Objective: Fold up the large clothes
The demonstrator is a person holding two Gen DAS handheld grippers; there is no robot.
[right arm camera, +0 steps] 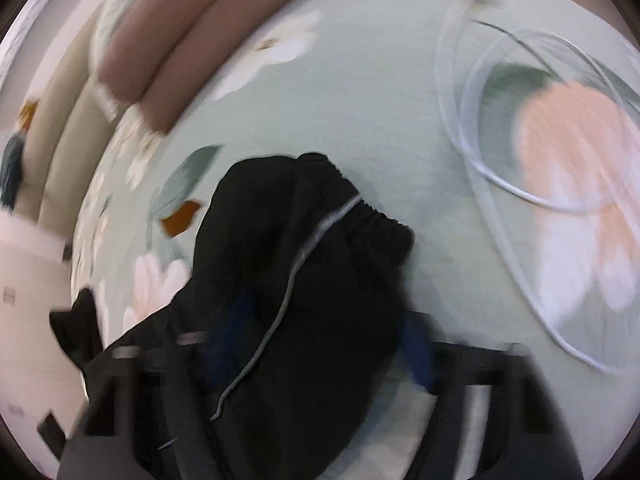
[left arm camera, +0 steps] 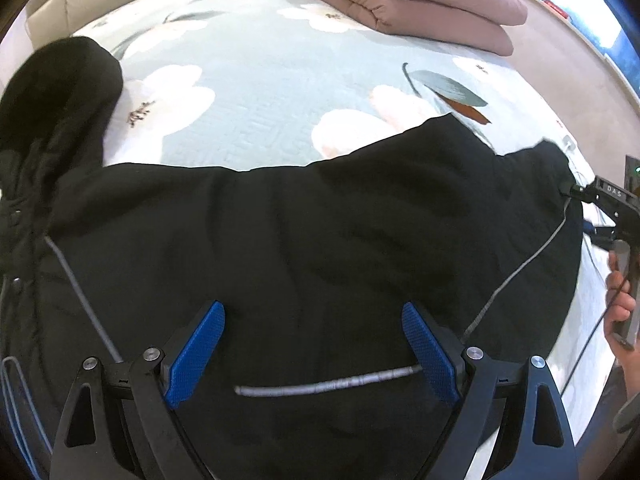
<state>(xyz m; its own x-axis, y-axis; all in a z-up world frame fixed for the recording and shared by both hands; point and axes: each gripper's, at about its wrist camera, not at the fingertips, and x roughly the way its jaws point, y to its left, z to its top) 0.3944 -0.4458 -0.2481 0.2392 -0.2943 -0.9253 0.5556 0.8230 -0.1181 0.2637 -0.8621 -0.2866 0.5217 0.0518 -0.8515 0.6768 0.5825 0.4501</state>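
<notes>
- Left wrist view: my left gripper [left arm camera: 312, 354] hangs over the black garment [left arm camera: 304, 248] with its blue pads [left arm camera: 196, 356] wide apart and nothing between them; only a grey drawstring [left arm camera: 328, 385] lies across the gap.
- The garment is spread across the near half of the bed [left arm camera: 256, 92], filling the view from 9 o'clock to 3 o'clock. A thick bunched part, maybe a hood or sleeve, rises at 10 o'clock.
- At 3 o'clock my right gripper [left arm camera: 576, 190] sits at the garment's far corner and seems to pinch it. My right hand [left arm camera: 620, 312] shows just below.
- A folded pink quilt [left arm camera: 404, 4] lies at 12 o'clock, well apart from the garment.
- To do this step well, I judge I should bring the left gripper down on an edge rather than the flat middle, take both layers, and keep the drawstring out of the pinch so the fold stays even.
- Right wrist view: the picture is blurred by motion. Black cloth with an elastic, gathered hem [right arm camera: 360, 216] and a grey cord [right arm camera: 288, 284] drapes over my right gripper from 6 o'clock up to centre.
- The cloth hides the fingers, so here I cannot tell their gap for certain.
- A white cable [right arm camera: 500, 184] loops on the bed at 2 o'clock, near the hem; I would fold away from it.
</notes>
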